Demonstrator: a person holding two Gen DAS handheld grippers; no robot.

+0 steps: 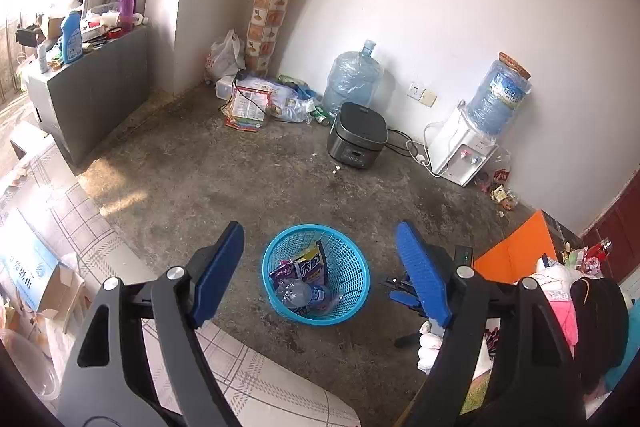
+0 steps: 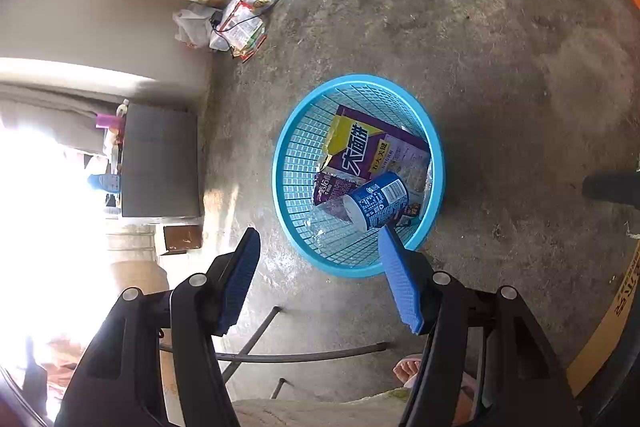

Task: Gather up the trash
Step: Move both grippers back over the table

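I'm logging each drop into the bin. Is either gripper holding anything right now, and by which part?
Nothing is held. The left gripper and right gripper both stand open with empty jaws; the bottle and wrappers already lie in the blue basket.

Grey rice cooker [image 1: 357, 135] on concrete floor; water dispenser [image 1: 464, 151] beside wall; spare water jug [image 1: 352, 77] behind cooker.

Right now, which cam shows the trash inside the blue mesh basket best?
Right wrist view: it looks down into the blue plastic mesh basket, so the purple snack bag and blue-labelled bottle read clearly. Left wrist view shows the same basket farther off, contents small.
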